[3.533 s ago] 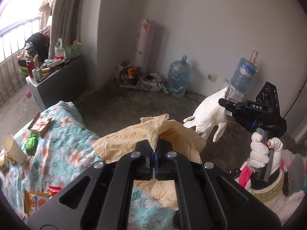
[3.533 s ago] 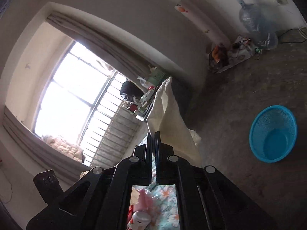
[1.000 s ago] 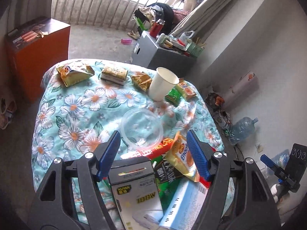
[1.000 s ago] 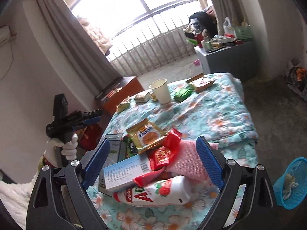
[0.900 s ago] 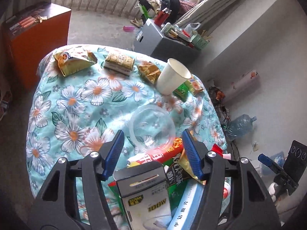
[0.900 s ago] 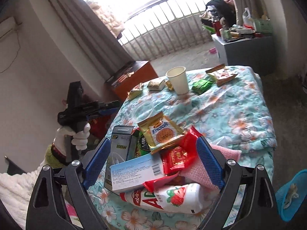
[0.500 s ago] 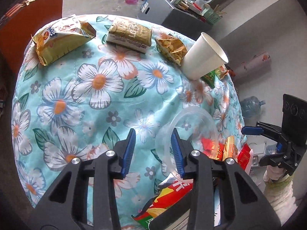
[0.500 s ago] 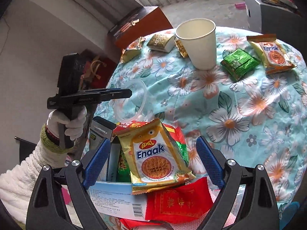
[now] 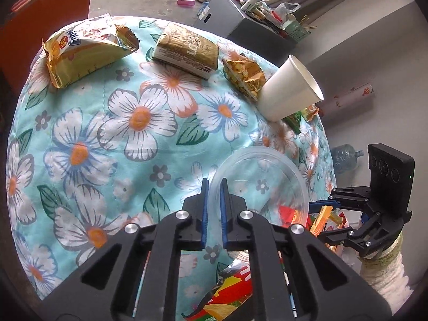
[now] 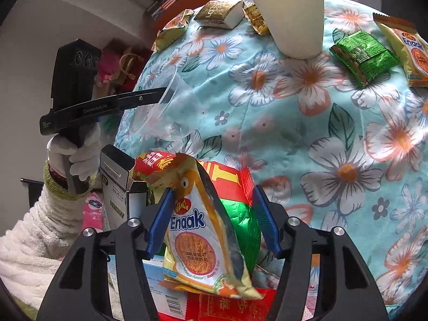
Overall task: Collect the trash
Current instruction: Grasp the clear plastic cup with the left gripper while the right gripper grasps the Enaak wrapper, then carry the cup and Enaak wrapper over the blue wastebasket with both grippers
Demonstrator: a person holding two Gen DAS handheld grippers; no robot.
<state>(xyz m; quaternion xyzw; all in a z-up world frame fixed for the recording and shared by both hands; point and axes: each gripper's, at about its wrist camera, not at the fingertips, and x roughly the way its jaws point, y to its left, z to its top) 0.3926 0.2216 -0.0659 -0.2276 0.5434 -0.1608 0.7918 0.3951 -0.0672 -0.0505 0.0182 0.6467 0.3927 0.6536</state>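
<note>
My left gripper point(image 9: 213, 187) is shut on the rim of a clear plastic bowl point(image 9: 264, 176) that sits tilted on the floral tablecloth point(image 9: 107, 123); the same bowl point(image 10: 165, 112) and the left gripper point(image 10: 163, 93) show in the right wrist view. My right gripper point(image 10: 211, 200) is open, its blue pads either side of an upright yellow Enaak snack packet point(image 10: 203, 232) on a pile of wrappers and boxes. It also shows at the right of the left wrist view point(image 9: 318, 206).
A white paper cup point(image 9: 289, 91), a yellow snack bag point(image 9: 83, 50), a tan packet point(image 9: 187, 48) and a small corn snack pack point(image 9: 243, 75) lie at the far side. A green packet point(image 10: 363, 53) and another Enaak packet point(image 10: 409, 48) lie right. A grey box point(image 10: 117, 184) stands by the pile.
My left gripper moved forward over the table and closed on the bowl's rim. My right gripper came down around the upright Enaak packet and narrowed. Earlier, both grippers held tissue or cloth near the blue basket.
</note>
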